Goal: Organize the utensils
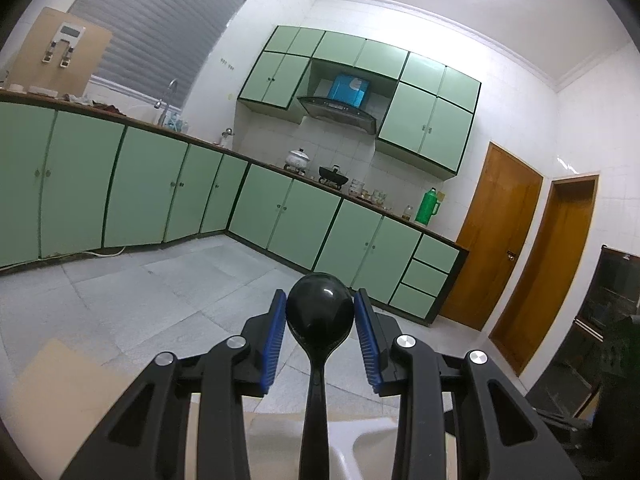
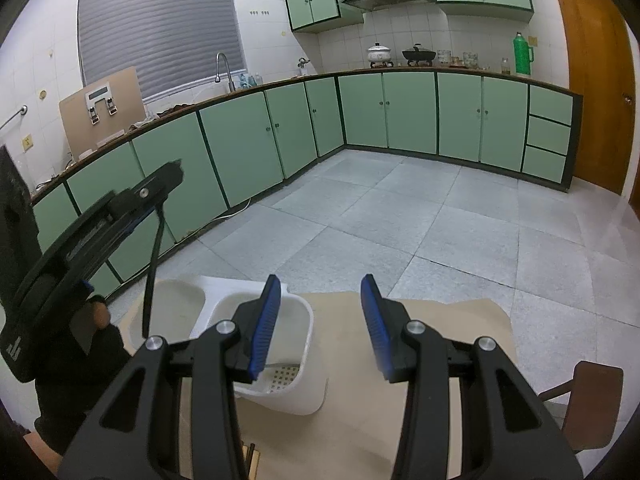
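A: What is the biggest thing in front of the two grippers?

B: The row of green cabinets (image 2: 408,112) along the far walls, with the grey tiled floor (image 2: 420,224) before it. Nearer is the table with a beige cover (image 2: 440,320), and a wooden chair (image 2: 596,404) stands at its right side.

A: And on the table?

B: A white utensil holder (image 2: 298,344) with two compartments. The right compartment has small holes in its bottom. The left compartment (image 2: 180,304) is rounder, and I cannot see its bottom.

A: Where is the spoon?

B: The black spoon (image 1: 320,316) is in the left gripper (image 1: 320,312). Its round bowl sits between the blue pads (image 1: 276,340), and both pads press on the sides of the bowl. The handle comes back toward the camera. In the right wrist view the handle (image 2: 154,264) hangs down over the left compartment, with its end just above the rim or near it; I cannot tell if it touches.

A: And the right gripper?

B: The right gripper (image 2: 318,320) hovers over the table beside the holder. Its jaws stand apart and nothing is between them. A hand in a dark glove (image 2: 96,320) holds the left gripper.
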Tool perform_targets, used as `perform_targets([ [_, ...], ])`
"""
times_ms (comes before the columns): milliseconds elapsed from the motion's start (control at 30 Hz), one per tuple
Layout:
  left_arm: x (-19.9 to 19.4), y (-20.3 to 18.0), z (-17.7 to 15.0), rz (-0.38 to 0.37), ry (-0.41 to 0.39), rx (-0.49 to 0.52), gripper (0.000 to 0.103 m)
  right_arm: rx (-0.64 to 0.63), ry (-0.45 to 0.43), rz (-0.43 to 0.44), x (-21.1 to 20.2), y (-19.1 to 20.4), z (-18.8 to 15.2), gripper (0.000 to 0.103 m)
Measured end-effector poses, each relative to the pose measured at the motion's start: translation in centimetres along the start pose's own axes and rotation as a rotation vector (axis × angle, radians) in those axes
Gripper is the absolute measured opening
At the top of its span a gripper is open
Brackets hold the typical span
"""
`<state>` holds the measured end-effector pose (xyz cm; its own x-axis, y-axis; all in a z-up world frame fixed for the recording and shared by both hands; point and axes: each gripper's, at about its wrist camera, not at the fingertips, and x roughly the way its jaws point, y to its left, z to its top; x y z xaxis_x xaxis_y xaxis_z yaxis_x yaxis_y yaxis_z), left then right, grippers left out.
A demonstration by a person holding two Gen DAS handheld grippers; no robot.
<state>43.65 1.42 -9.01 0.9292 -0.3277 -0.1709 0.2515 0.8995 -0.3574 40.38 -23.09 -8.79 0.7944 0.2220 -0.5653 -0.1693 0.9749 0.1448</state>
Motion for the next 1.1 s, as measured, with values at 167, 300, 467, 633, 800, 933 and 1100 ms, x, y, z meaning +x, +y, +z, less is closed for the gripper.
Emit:
perform_targets([
  [167, 0.6, -1.1, -0.9, 0.012, -0.01, 0.044, 0.034, 0.002, -0.015, 0.006, -0.2, -0.1, -0.2, 0.041],
  [300, 0.7, -1.1, -1.9, 0.033, 0.012, 0.032, 0.034, 0.006, -0.019, 0.014, -0.3, -0.2, -0.3, 0.041],
  [467, -0.3, -1.4, -3.0, 0.047, 0.024, 0.045, 0.035, 0.004, -0.011, 0.017, -0.2, -0.2, -0.7, 0.041],
  [633, -1.0, -0.5, -3.3, 0.073, 0.044, 0.029, 0.035, 0.002, -0.004, 0.018, -0.2, 0.3, -0.7, 0.041],
  [800, -2.4, 0.1, -3.2, 0.08, 0.054, 0.02, 0.035, -0.005, 0.001, 0.022, -0.5, 0.9, -0.8, 0.041],
  [933, -4.4, -0.2, -2.9, 0.08, 0.075, 0.026, 0.041, -0.01, 0.007, 0.024, -1.2, 1.5, -1.1, 0.044],
  [1100, -8.1, -1.0, -3.7, 0.102, 0.151, 0.039, 0.048, -0.02, 0.036, 0.037, -3.3, 2.3, -3.5, 0.048],
])
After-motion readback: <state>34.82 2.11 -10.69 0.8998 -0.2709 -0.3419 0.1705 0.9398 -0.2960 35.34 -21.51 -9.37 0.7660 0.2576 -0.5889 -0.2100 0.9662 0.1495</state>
